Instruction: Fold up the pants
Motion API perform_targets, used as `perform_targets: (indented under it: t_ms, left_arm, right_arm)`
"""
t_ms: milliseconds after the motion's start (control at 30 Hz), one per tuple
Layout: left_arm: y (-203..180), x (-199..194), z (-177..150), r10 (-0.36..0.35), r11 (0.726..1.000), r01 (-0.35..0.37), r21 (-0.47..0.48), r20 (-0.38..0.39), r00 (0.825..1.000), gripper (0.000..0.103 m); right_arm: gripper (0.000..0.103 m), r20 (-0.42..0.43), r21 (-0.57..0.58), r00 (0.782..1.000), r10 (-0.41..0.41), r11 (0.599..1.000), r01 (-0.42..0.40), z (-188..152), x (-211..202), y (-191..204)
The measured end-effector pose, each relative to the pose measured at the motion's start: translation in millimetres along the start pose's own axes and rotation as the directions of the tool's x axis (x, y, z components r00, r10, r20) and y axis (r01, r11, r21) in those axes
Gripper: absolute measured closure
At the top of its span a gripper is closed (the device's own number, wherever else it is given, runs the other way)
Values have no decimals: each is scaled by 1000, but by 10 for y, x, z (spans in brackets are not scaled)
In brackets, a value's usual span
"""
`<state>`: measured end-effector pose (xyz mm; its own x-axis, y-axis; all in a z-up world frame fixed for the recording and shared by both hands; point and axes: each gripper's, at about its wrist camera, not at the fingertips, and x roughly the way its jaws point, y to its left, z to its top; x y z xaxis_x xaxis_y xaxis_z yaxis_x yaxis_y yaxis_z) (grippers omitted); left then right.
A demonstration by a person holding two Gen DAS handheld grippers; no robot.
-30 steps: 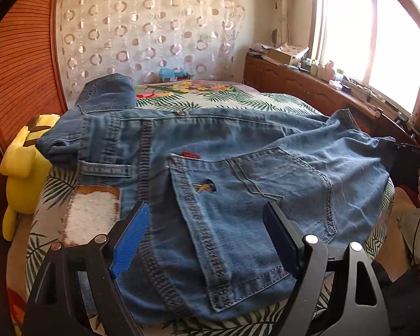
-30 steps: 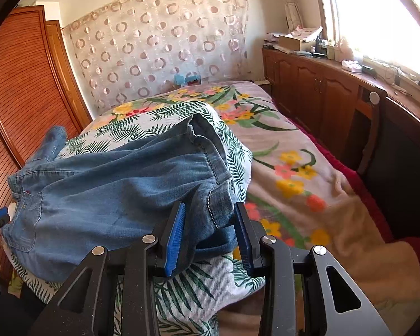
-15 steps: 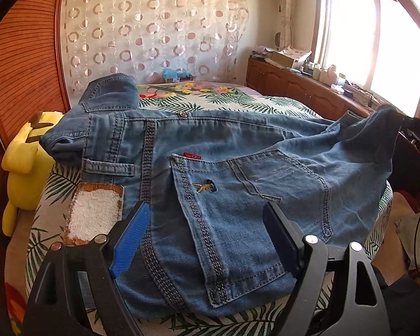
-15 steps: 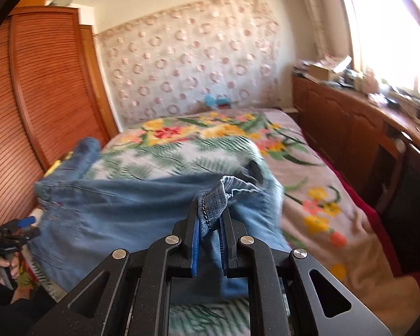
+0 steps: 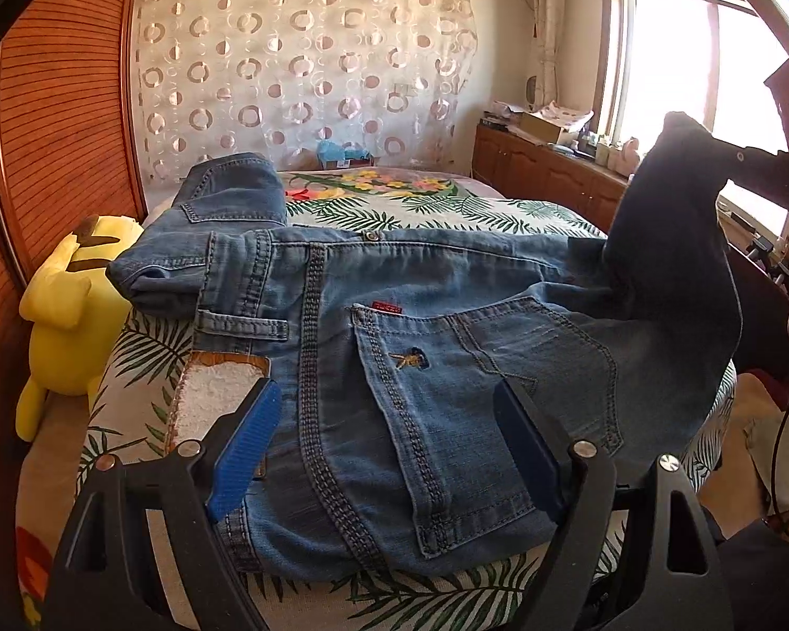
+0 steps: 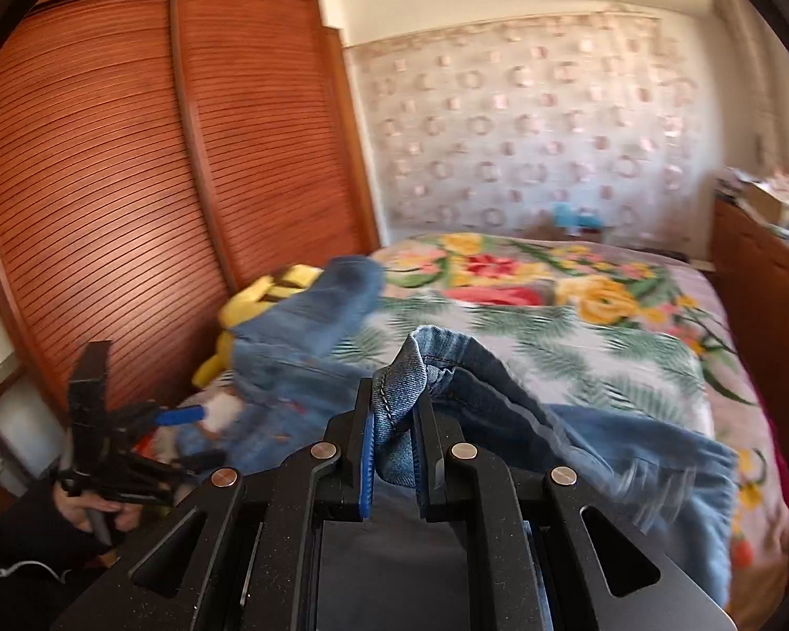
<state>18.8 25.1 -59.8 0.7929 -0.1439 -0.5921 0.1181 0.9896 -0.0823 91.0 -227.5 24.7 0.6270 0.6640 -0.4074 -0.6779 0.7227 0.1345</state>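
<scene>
Blue denim jeans (image 5: 447, 315) lie across the near end of a floral bed, waistband to the left and back pocket up. My left gripper (image 5: 389, 436) is open, hovering over the pocket area, holding nothing. My right gripper (image 6: 394, 420) is shut on a bunched leg hem of the jeans (image 6: 402, 384) and holds it lifted above the bed. In the left wrist view that raised leg end (image 5: 668, 221) stands up at the right, with the right gripper (image 5: 762, 173) behind it. The left gripper (image 6: 147, 420) shows at the left of the right wrist view.
The bed (image 5: 410, 200) carries a floral cover. A yellow plush toy (image 5: 68, 315) sits at its left edge by the wooden wardrobe (image 6: 131, 184). A white towel patch (image 5: 210, 399) lies by the waistband. A wooden cabinet (image 5: 552, 173) runs under the window at the right.
My right gripper closed on the leg hem and lifted it up and toward the left. The jeans' right end rose off the bed. The left gripper stayed open in place.
</scene>
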Motion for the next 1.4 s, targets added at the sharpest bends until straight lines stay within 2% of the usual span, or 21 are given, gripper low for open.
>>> perform_targets:
  t_ms: [167,200,333,467,733,933,1067,1100,1167,1267,1400]
  left_arm:
    - [51,5,-24,2,1000,-2,-17,-3,1000,20]
    - [56,10,-27,2,1000,-2,-17,-5,1000,20]
    - [49,20,-40,1,1000,-1,-20,-9,1000,20]
    - [25,50,-27,-9,1000,8,-18,-11,1000,20]
    - [-144,155,53,-50,999,50,18,-15,999,20]
    - [-324,263,67,-83,995,85,57,-34,996,20]
    - [-419,328,59,-114,990,117,78,-46,992,20]
    - [-442,350,62,-127,988,131,81,-49,991,22]
    - [-476,394,78,-151,984,156,84,-64,986,34]
    - [-552,460,115,-178,977,185,103,-81,981,46]
    - [-634,594,161,-186,973,197,123,-100,978,53]
  right_arm:
    - [91,-58,-35,997,58,998,-60,12,281,132]
    - [84,-73,-39,996,59,997,-62,7,331,73]
    - [74,-105,-47,994,18,999,-23,22,460,-102]
    - [62,-96,-40,995,-21,999,17,141,573,4]
    - [59,-124,-5,983,-133,991,133,-25,570,-125]
    - [53,-164,-2,968,-190,981,192,-173,605,-4]
    - [53,-198,36,962,-188,979,199,-277,578,29]
    - [53,-202,50,962,-183,979,197,-288,569,38]
    - [53,-212,73,961,-179,977,199,-312,528,23]
    - [53,-224,102,959,-172,975,198,-292,474,-8]
    - [53,-232,119,959,-160,974,192,-279,476,-55]
